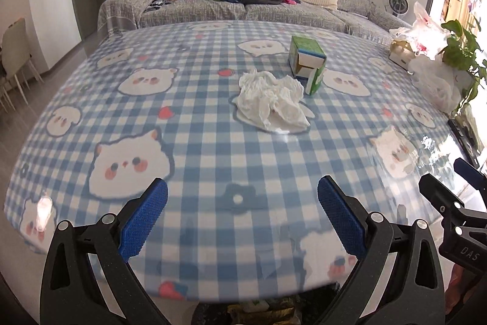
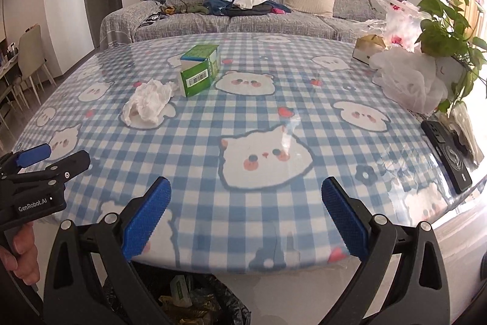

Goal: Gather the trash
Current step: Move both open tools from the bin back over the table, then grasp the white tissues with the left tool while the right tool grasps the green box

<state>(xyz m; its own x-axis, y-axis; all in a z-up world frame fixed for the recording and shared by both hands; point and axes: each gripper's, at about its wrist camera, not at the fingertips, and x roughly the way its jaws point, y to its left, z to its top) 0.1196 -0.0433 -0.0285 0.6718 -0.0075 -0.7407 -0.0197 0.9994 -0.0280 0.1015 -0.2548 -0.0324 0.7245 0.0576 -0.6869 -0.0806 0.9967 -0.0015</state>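
A crumpled white tissue [image 1: 272, 101] lies on the blue checked table [image 1: 194, 142], and a green and white carton [image 1: 306, 60] with an open flap lies just behind it. Both show in the right wrist view, the tissue [image 2: 149, 102] left of the carton [image 2: 201, 69]. My left gripper [image 1: 242, 213] is open and empty over the table's near edge, well short of the tissue. My right gripper [image 2: 246, 212] is open and empty at the near edge, to the right of the left gripper [image 2: 54, 156]. A black-lined trash bin [image 2: 182, 297] with wrappers stands below the table edge.
White plastic bags [image 2: 408, 81], a tissue box [image 2: 366, 49] and a potted plant [image 2: 447, 32] crowd the table's right side. A black phone [image 2: 447, 157] lies at the right edge. A grey sofa [image 2: 243, 11] with clothes stands behind the table, chairs [image 2: 30, 63] at left.
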